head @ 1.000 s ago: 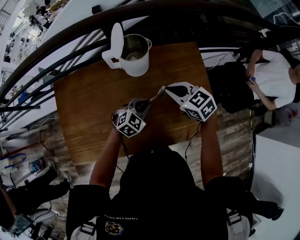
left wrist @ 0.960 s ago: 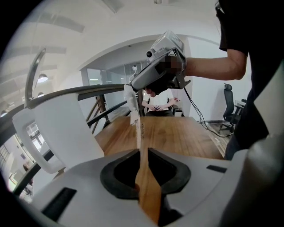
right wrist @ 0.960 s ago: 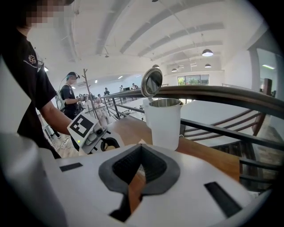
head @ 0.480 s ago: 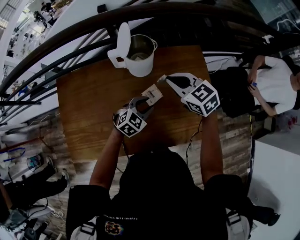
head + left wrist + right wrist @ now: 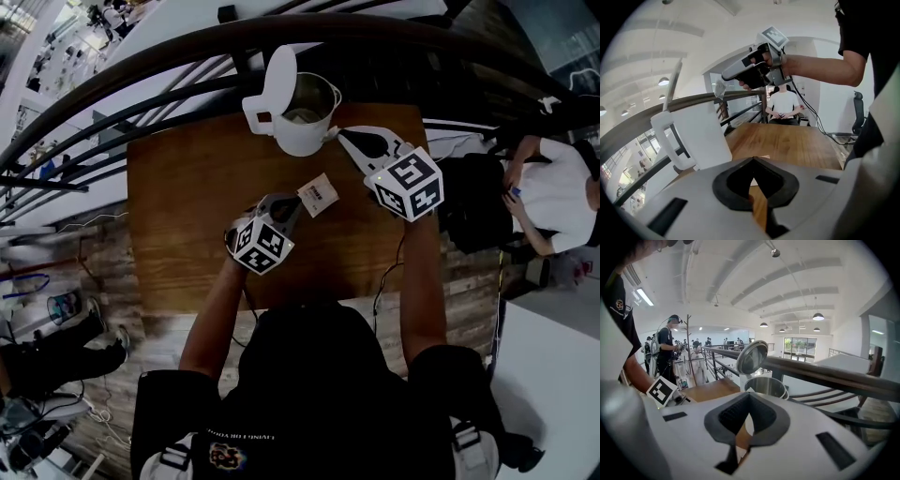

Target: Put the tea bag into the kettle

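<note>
The white kettle [image 5: 302, 141] stood at the table's [image 5: 187, 216] far edge with its lid [image 5: 279, 77] tipped up; I couldn't tell what was inside. A paper packet [image 5: 319, 194] lay just past my left gripper [image 5: 292, 206], whose jaws had just closed on nothing. My right gripper [image 5: 342, 136] was clenched on the tea bag [image 5: 719, 89], just beside the kettle's rim.

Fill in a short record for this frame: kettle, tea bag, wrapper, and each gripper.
kettle: white, lid up, at the far edge of the table
tea bag: pinched in the right gripper, at the kettle's rim, not yet inside
wrapper: on the table, just past the left gripper
left gripper: just closed, holding nothing
right gripper: shut on tea bag
</note>
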Motion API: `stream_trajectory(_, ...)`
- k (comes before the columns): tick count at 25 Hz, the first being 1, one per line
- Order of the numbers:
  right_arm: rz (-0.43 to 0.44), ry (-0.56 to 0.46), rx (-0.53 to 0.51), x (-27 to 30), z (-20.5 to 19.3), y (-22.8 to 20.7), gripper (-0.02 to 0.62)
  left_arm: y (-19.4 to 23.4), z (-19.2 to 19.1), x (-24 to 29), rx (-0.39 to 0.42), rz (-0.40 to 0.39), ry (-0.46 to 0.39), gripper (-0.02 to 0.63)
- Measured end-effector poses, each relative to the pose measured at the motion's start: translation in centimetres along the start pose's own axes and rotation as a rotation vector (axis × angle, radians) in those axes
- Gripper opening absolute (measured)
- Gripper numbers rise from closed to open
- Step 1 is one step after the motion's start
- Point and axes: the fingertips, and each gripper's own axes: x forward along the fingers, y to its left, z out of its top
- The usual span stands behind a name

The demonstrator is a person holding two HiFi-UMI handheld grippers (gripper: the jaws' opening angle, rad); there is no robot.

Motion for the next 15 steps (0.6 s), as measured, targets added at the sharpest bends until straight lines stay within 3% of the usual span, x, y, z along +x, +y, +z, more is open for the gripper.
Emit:
stream_trajectory(8,-0.106,-0.041,-0.004,3.2,3.3,-2.0,0.011,2.8,-0.6,-2.7,-0.082,0.096,-0.006,0.005)
stream_trajectory(15,-0.159,-0.016,0.003,5.7,3.5,-2.9,0.011,5.7,-0.7,-5.5,-0.173,0.208,-0.024,0.005)
